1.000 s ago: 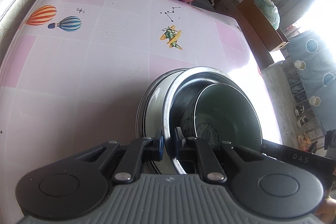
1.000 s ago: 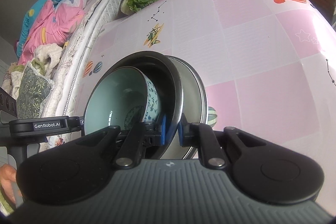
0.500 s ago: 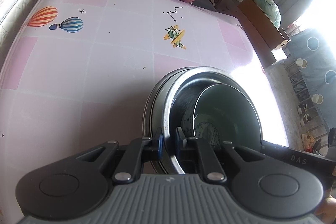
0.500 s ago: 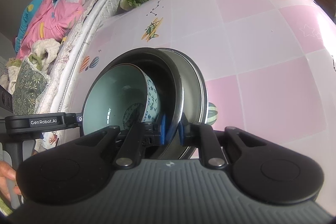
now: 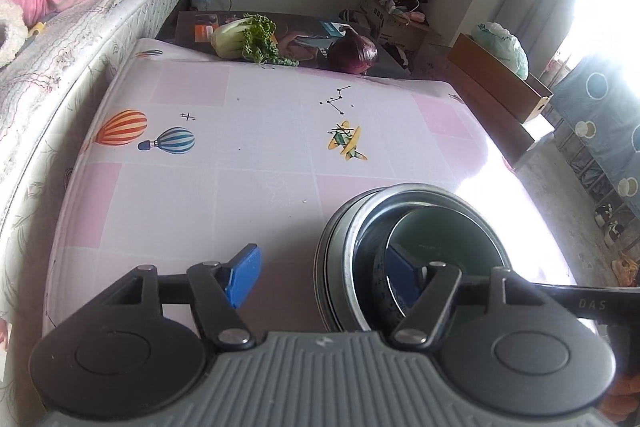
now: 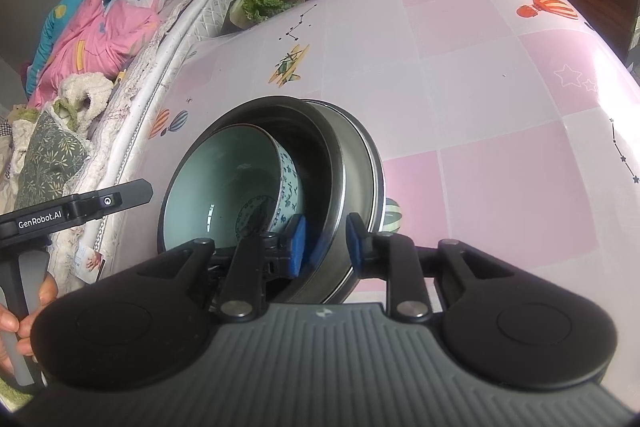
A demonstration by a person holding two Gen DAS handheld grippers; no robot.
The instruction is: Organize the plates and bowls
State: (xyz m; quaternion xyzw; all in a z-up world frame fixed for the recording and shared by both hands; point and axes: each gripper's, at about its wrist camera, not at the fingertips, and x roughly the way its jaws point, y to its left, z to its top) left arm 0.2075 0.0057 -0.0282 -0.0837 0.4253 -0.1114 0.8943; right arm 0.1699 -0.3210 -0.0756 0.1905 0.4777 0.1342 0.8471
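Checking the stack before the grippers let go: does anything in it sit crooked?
Yes. The patterned bowl leans tilted against the wall of the steel bowl rather than nesting flat, and that steel bowl sits off-centre in the one beneath.

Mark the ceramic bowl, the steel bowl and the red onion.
ceramic bowl (image 6: pixel 224 187), right wrist view, pale green inside
steel bowl (image 6: pixel 354 163), right wrist view, outer wall
red onion (image 5: pixel 353 54), left wrist view, its front

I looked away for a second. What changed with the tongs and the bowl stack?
Both tongs released the steel bowl: the left tongs are opening wide and lifted back; the right tongs are opening, its rim still between them. The ceramic bowl stays nested inside on the table.
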